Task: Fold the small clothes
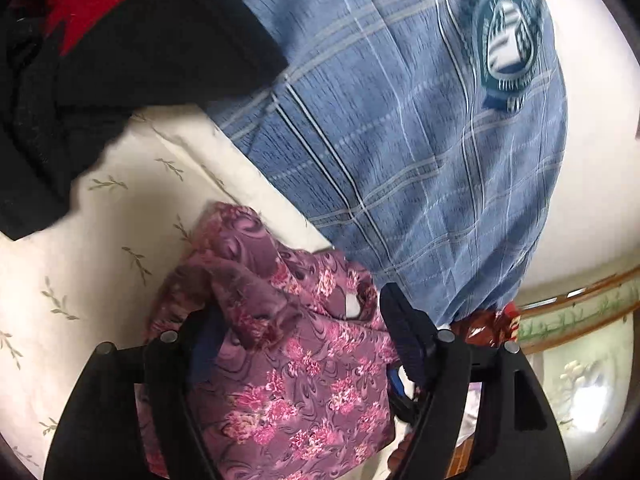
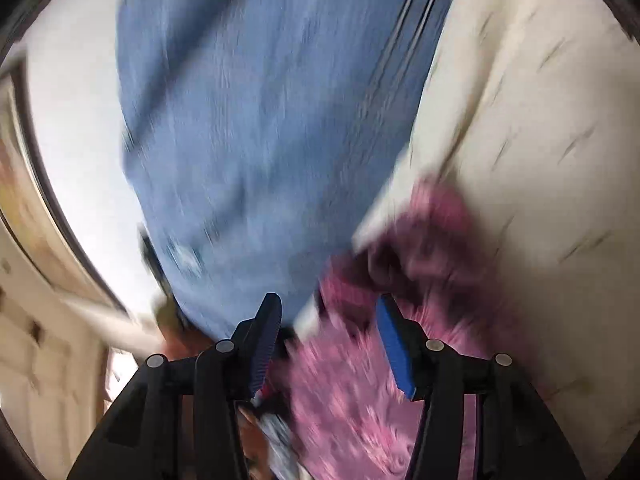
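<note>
Surface: cream sheet [image 1: 100, 240] printed with small green leaf sprigs, lightly creased.
Wall: plain white wall [image 1: 600, 160], evenly lit.
Trim: wood-edged band with green leaf pattern [image 1: 580, 312] below the wall.
Right wrist view: heavily blurred; pale panelled surface [image 2: 40, 360] at left, detail unclear.

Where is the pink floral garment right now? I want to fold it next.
In the left wrist view the pink floral garment lies bunched low centre on the leaf-print sheet, between the open left gripper fingers, beside the blue plaid cloth.
</note>
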Demonstrator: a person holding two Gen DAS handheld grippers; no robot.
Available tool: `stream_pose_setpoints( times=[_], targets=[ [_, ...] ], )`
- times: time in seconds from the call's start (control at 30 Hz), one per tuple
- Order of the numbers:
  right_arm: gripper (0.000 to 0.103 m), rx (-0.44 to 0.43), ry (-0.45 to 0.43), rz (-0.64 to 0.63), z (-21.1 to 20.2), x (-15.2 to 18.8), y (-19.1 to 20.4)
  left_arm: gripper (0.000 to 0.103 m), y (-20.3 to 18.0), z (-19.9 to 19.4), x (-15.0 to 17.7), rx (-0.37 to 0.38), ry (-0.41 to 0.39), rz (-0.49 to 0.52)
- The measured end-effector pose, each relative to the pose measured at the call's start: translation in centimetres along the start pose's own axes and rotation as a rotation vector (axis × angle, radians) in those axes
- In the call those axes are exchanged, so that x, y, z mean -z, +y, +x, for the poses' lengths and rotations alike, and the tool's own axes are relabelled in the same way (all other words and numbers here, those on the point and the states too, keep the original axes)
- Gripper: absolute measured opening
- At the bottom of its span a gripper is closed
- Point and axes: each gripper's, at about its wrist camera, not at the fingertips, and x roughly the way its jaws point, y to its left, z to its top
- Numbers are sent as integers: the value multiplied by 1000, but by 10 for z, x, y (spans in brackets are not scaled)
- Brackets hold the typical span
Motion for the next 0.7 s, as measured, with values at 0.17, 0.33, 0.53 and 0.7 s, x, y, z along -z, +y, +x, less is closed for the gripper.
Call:
stream_pose_setpoints(
  times=[0.17,0.33,0.53,0.7],
  targets=[
    [51,47,-205,-58,16,-35,23,73,-7,-5,-41,-67,-80,-63],
    [52,104,-325,-78,-18,-54,24,74,-1,-37,-60,-107,-123,-40],
    [56,381,-272,-177,-52,-33,-8,74,21,-13,-12,-174,33,117],
    [55,369,-228,-180,-43,-22,-17,50,24,29,25,-233,102,170]
  ],
)
